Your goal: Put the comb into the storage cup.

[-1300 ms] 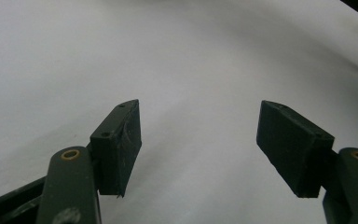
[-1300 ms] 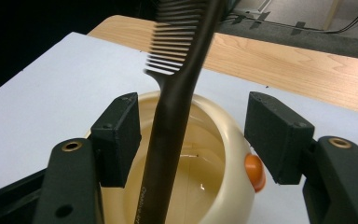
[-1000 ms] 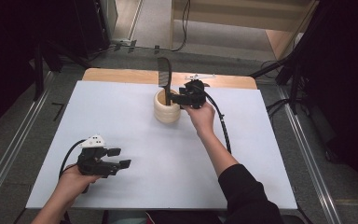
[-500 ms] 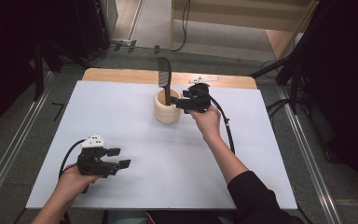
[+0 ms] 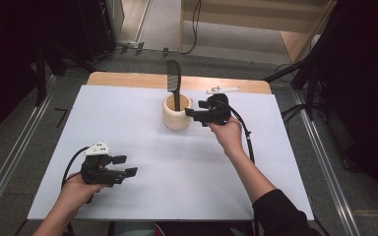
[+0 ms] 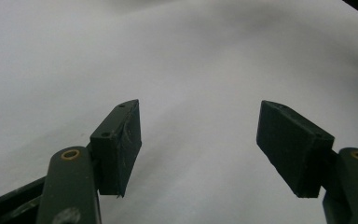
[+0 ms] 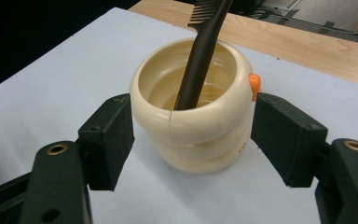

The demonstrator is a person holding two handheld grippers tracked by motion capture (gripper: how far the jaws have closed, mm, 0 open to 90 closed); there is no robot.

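A cream ribbed cup stands at the back middle of the white table, with a black comb upright in it. My right gripper is level at the cup's right side, pointing at it. In the right gripper view the cup with its small orange mark sits just ahead of the open right gripper; the pads stand apart from its walls. The comb leans out of the cup. Near the front left, my left gripper rests low and open; the left gripper has bare white table between its jaws.
A wooden strip runs along the table's far edge. Dark stands and cables lie on the floor behind and to the right. A metal rail runs along the left side. A black cable trails along the right forearm.
The right hand has drawn a little to the right and towards the near side, away from the cup. The cup, the comb and the left hand have stayed in place.
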